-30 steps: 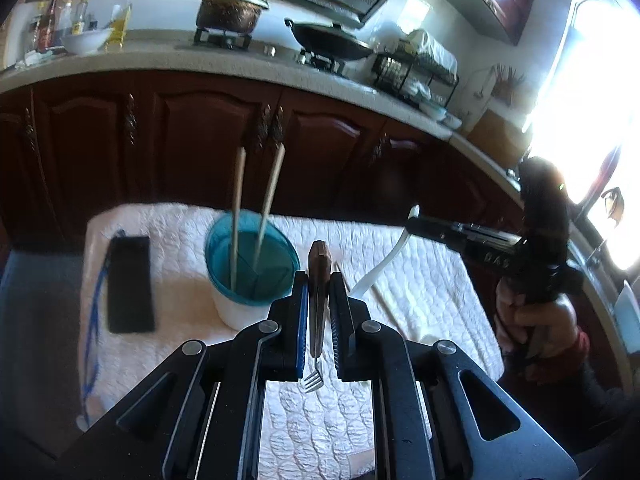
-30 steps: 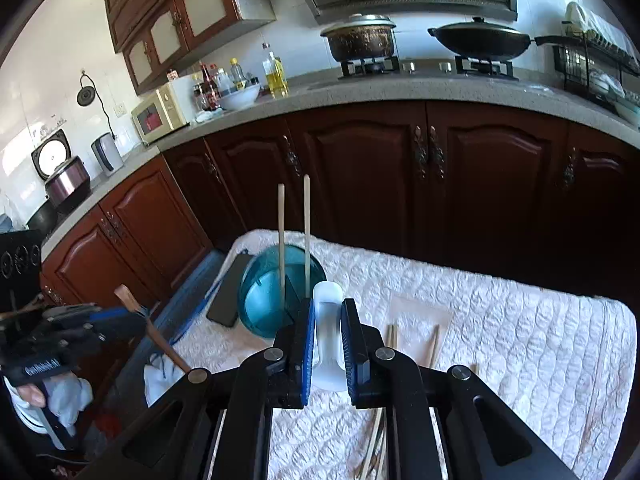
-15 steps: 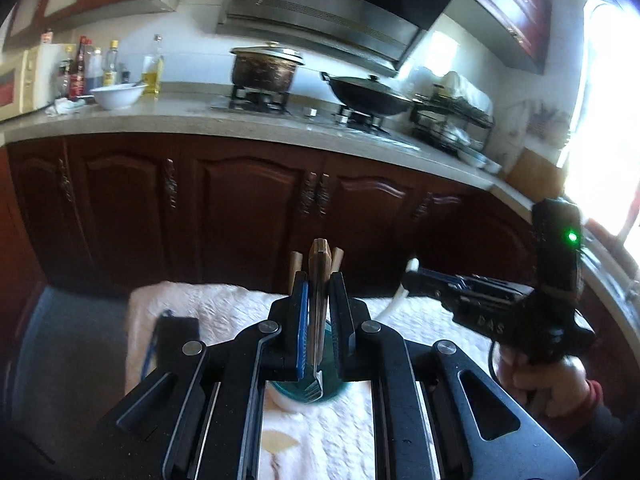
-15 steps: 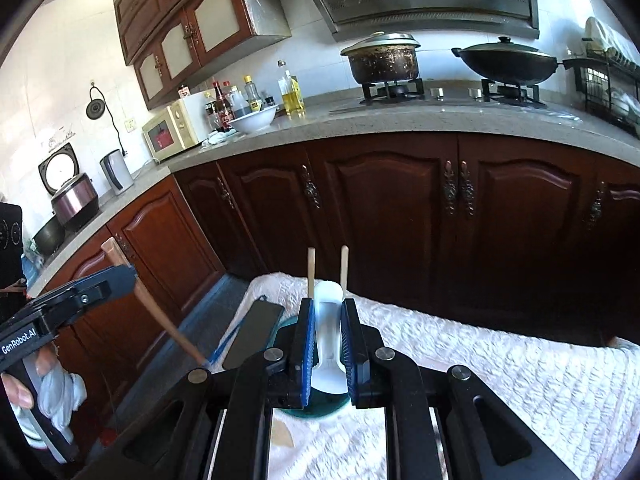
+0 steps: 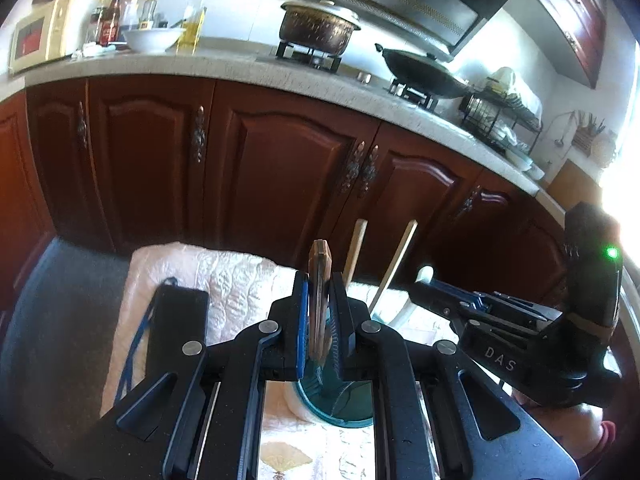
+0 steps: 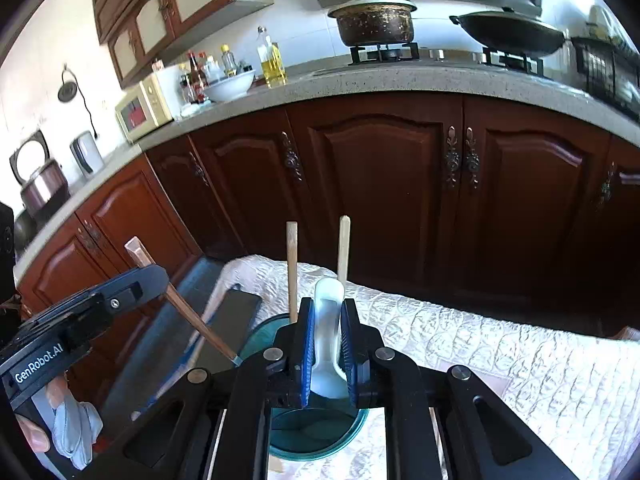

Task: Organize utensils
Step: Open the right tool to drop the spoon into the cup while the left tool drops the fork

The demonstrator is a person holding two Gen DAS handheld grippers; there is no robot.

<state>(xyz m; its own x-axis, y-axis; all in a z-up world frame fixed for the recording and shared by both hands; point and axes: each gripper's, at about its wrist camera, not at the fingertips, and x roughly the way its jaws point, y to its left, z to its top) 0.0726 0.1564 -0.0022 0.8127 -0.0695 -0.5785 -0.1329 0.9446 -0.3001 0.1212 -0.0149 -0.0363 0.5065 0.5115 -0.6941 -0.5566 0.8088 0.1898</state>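
My left gripper (image 5: 320, 292) is shut on a fork with a brown wooden handle (image 5: 319, 280), held upright with its tines down in a teal cup (image 5: 340, 404). My right gripper (image 6: 328, 320) is shut on a white spoon (image 6: 329, 320), held over the same cup (image 6: 320, 432). Two wooden chopsticks (image 6: 292, 268) stand in the cup. The left gripper (image 6: 132, 284) with the fork handle (image 6: 188, 312) shows at the left of the right wrist view. The right gripper (image 5: 430, 292) shows at the right of the left wrist view.
The cup stands on a white quilted cloth (image 6: 500, 360). A black flat device (image 5: 176, 328) with a blue cord lies on the cloth's left side. Dark wooden cabinets (image 6: 380, 184) and a counter with pots stand behind.
Both grippers moved in over the teal cup with their utensils. The fork's tines have gone down into the cup and the spoon is now above its mouth.
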